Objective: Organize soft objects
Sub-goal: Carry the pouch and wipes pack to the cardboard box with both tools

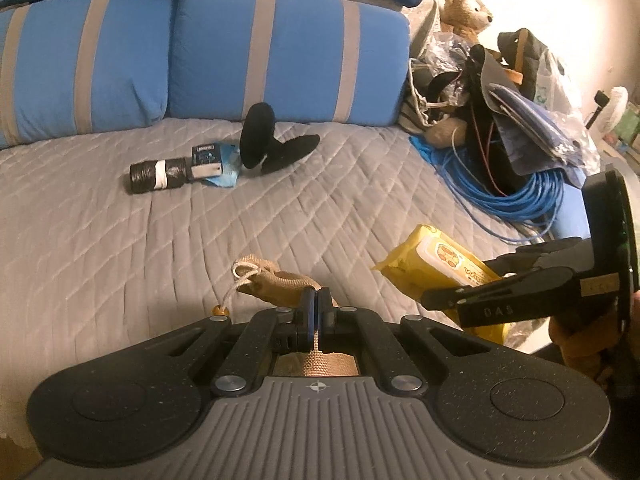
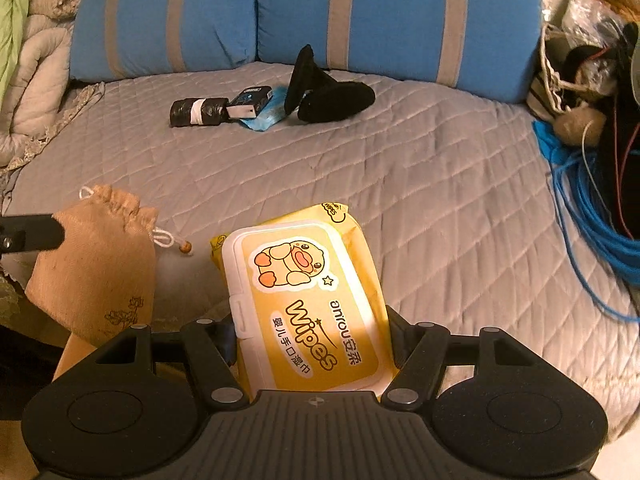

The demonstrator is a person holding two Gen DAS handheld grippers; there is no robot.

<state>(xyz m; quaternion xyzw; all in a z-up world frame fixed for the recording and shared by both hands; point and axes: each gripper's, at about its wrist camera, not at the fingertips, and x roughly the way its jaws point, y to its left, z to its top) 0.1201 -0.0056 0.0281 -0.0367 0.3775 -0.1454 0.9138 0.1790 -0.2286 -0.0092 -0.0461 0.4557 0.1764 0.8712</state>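
Right wrist view: a grey quilted bed cover point(image 2: 420, 184) fills the scene, backed at the far edge by two blue striped pillows point(image 2: 280, 16). Just before the pillows, at centre, lies a short row of items: a black roll point(image 2: 198, 111) at the left, a small dark box point(image 2: 250, 103) touching it on top of a blue packet point(image 2: 264, 120), and a pair of black soft pieces point(image 2: 328, 96) at the right. This row lies far from both tools and roughly straight ahead of them, so it reads as the likely gathering place, though that is a judgement only. At the near edge the yellow wipes pack point(image 2: 308, 292) sits between the jaws of the right gripper point(image 2: 312, 336), its long axis running near to far along the fingers, its far end projecting over the cover; the jaws stand fairly wide, pressed on the pack's two long sides. Left of it hangs the tan drawstring pouch point(image 2: 96, 268), its cord and bead point(image 2: 185, 247) trailing towards the pack, near but apart from it. Left wrist view: the left gripper point(image 1: 318, 312) has its jaws fully closed on a fold of the pouch cloth, whose tied neck points far and left. Both loads appear lifted clear of the cover. Neither hand is clearly nearer the row. A tangle of blue cable point(image 1: 512, 196) and a teddy bear point(image 1: 466, 8) occupy the far right.
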